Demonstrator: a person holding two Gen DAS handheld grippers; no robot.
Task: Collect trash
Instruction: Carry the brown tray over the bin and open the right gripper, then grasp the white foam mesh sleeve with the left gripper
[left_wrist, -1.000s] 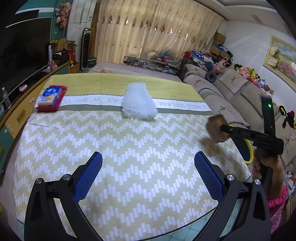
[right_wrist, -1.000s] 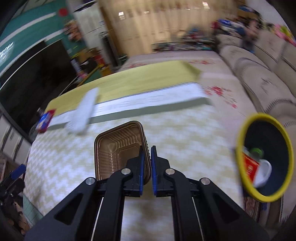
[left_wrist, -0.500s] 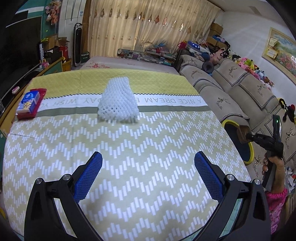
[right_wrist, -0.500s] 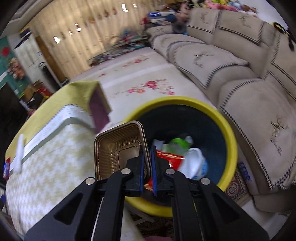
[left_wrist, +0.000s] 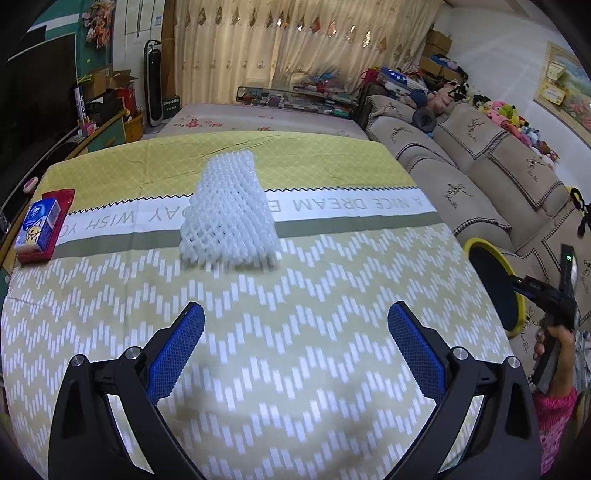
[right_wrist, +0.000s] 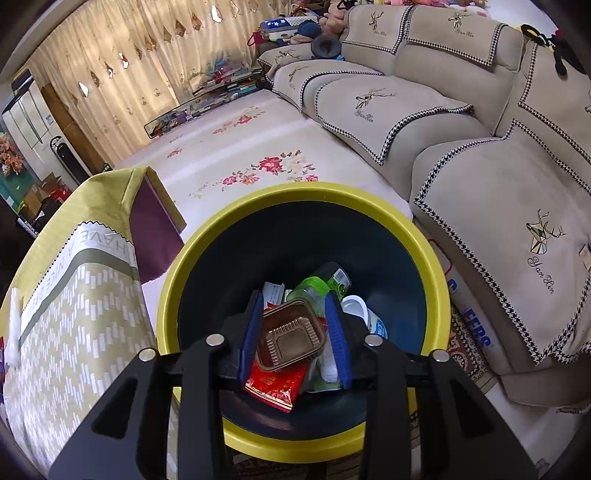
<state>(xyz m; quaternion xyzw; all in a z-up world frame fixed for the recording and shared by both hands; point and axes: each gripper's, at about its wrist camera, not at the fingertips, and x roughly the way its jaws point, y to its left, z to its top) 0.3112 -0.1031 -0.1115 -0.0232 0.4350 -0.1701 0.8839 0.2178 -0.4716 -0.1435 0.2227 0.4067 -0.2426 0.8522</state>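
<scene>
**A:** Entry one, right gripper (right_wrist: 293, 338)?

**B:** Jaws apart, hanging over the mouth of the yellow-rimmed bin (right_wrist: 424, 240). Half a second ago they were pressed together on the rim of the brown plastic tray (right_wrist: 290, 339); now the tray lies loose below them on the heap inside the bin, on top of a red wrapper (right_wrist: 275, 384) and beside a green-capped bottle (right_wrist: 321, 286). Judged released: that item is collected.

**A:** Entry two, left gripper (left_wrist: 295, 350)?

**B:** Jaws wide apart, nothing between them, held above the zigzag-patterned cloth on the surface (left_wrist: 295, 369). Same spread as in both earlier frames. The view has drawn a little nearer to the white foam net sleeve (left_wrist: 229, 214).

**A:** Remaining stock on the surface?

**B:** The foam net sleeve, lying across the printed band of the cloth, well ahead of the left jaws. A blue tissue pack (left_wrist: 38, 221) resting on a red packet (left_wrist: 55, 199) at the far left edge. The sleeve looks the likely next pickup; whether the tissue pack counts as trash cannot be told.
</scene>
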